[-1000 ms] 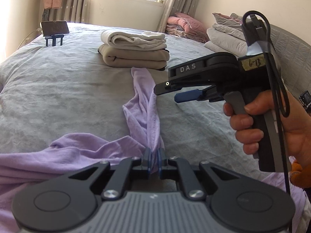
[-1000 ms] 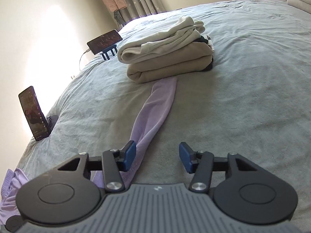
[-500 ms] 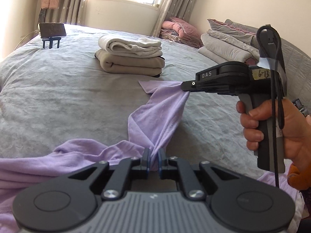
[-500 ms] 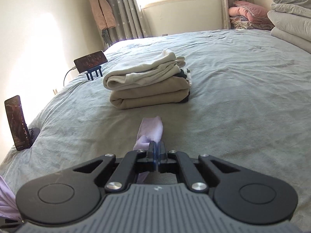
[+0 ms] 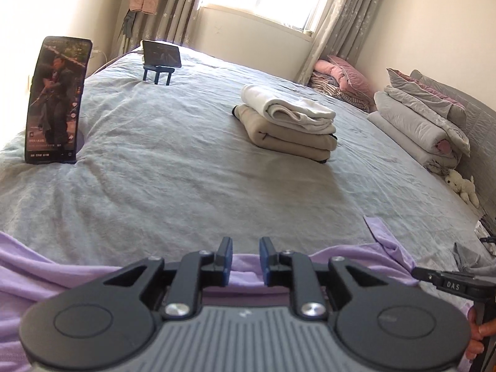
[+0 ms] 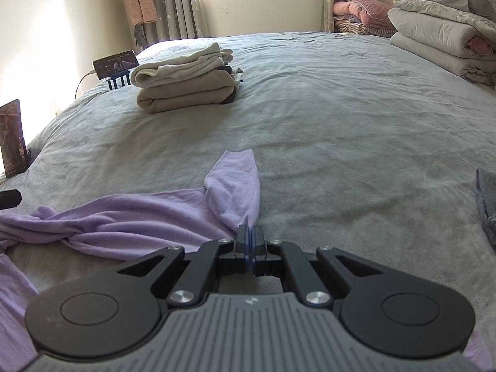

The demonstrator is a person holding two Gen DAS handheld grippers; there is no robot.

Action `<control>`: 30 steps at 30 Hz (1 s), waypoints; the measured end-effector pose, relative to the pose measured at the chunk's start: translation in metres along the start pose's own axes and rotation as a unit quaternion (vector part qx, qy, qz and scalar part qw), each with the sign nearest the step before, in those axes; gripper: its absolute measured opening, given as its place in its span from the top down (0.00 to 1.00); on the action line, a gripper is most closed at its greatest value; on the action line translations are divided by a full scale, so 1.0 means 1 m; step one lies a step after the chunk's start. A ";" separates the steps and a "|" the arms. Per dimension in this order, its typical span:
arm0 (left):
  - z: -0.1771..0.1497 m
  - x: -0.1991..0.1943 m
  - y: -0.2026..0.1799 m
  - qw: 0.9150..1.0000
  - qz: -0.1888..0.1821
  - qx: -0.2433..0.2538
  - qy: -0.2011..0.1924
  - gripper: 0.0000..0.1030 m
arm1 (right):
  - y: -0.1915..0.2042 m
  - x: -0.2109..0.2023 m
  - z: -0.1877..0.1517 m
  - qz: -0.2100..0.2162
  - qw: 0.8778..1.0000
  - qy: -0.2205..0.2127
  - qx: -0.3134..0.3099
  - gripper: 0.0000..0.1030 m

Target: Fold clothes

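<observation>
A lilac garment (image 5: 55, 272) lies rumpled across the near part of the grey bed (image 5: 186, 186). My left gripper (image 5: 245, 248) hangs just over its edge, jaws opening, and no cloth sits between the blue pads. My right gripper (image 6: 250, 232) is shut on a twisted strip of the lilac garment (image 6: 235, 186), whose loose end sticks out past the fingertips. In the left wrist view the right gripper's black body (image 5: 449, 282) shows at the right edge, with the held lilac corner (image 5: 384, 238) beside it.
A stack of folded beige and white clothes (image 5: 288, 127) (image 6: 186, 80) sits mid-bed. Two phones stand on stands: one upright at the left (image 5: 57, 99), one further back (image 5: 161, 54). Rolled bedding (image 5: 427, 124) lines the right side. A grey cloth (image 6: 486, 204) lies at the right edge.
The left gripper let go of the lilac cloth and swung left, bringing the upright phone into view. The right gripper closed on the strip and dragged it back from the folded stack.
</observation>
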State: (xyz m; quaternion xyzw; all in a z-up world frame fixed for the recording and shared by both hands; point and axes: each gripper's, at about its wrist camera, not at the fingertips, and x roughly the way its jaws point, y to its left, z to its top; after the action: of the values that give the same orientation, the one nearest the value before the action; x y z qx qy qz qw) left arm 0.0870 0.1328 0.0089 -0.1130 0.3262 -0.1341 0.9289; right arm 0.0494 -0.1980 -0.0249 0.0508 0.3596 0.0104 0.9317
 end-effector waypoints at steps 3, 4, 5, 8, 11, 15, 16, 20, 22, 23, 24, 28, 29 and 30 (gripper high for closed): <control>0.002 -0.003 0.012 1.000 0.017 -0.015 -0.002 0.75 | 0.003 -0.003 -0.005 0.001 1.000 0.010 -0.018 0.97; 0.002 -0.004 0.015 1.000 0.020 -0.018 -0.003 0.74 | 0.003 -0.004 -0.004 0.004 1.000 0.014 -0.017 0.95; 0.002 -0.005 0.018 1.000 0.022 -0.020 -0.003 0.72 | 0.001 -0.006 -0.001 0.012 1.000 0.017 -0.012 0.93; 0.003 -0.009 0.021 1.000 0.021 -0.019 -0.007 0.65 | -0.002 -0.011 0.008 0.031 0.999 0.016 0.001 0.81; 0.002 -0.007 0.014 1.000 0.007 0.000 -0.005 0.62 | -0.002 -0.014 0.020 0.030 1.000 -0.010 -0.002 0.44; -0.006 0.004 -0.013 0.999 -0.026 0.044 0.008 0.61 | 0.003 -0.007 0.035 0.030 0.999 -0.039 -0.018 0.43; -0.008 0.007 -0.021 0.998 -0.034 0.056 0.012 0.61 | 0.005 -0.002 0.038 0.034 0.998 -0.039 -0.022 0.43; -0.019 0.019 -0.044 0.993 -0.051 0.101 0.027 0.61 | 0.013 0.022 0.043 0.037 0.998 -0.027 -0.037 0.44; -0.022 0.022 -0.048 0.992 -0.052 0.108 0.034 0.61 | 0.012 0.034 0.042 0.032 0.998 -0.015 -0.042 0.52; -0.023 0.023 -0.048 0.992 -0.052 0.109 0.037 0.61 | 0.012 0.041 0.041 0.030 0.999 -0.008 -0.044 0.69; -0.023 0.023 -0.047 0.992 -0.050 0.109 0.040 0.61 | 0.011 0.047 0.040 0.026 0.999 0.000 -0.045 0.82; -0.012 0.010 -0.030 0.996 -0.033 0.082 0.023 0.61 | -0.005 0.038 0.040 0.012 1.000 -0.014 -0.018 0.95; -0.008 0.005 -0.023 0.997 -0.027 0.071 0.015 0.61 | -0.010 0.031 0.042 0.008 1.000 -0.026 -0.010 0.95; -0.005 -0.001 -0.015 0.998 -0.019 0.058 0.006 0.61 | -0.016 0.023 0.043 0.003 0.999 -0.037 -0.003 0.95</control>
State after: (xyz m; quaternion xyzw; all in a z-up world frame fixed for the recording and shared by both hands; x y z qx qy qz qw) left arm 0.0807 0.1183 0.0105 -0.0644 0.3214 -0.1709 0.9292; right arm 0.0948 -0.2168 -0.0105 0.0498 0.3244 0.0124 0.9445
